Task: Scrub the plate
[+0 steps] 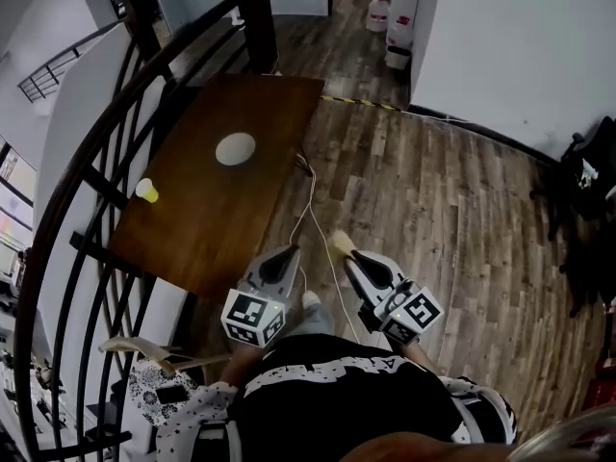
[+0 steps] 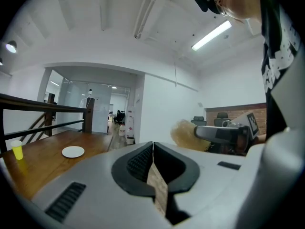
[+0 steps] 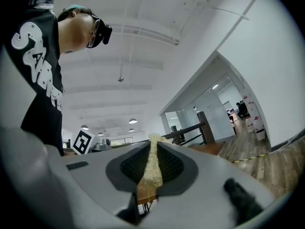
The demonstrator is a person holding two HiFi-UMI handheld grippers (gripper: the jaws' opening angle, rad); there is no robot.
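Plate (image 1: 236, 148): middle of the surface (image 1: 221, 229), untouched.
Right gripper (image 1: 356, 258): fingers clenched on a scrubber (image 1: 340, 243).
Left gripper (image 1: 286, 253): fingers pressed together, empty.
Progress: scrubbing not begun; both grippers well apart from the plate.

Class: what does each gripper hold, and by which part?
Right gripper pinches the yellowish scrubber by one end, the rest poking past its tips. Left gripper is shut, holding nothing.
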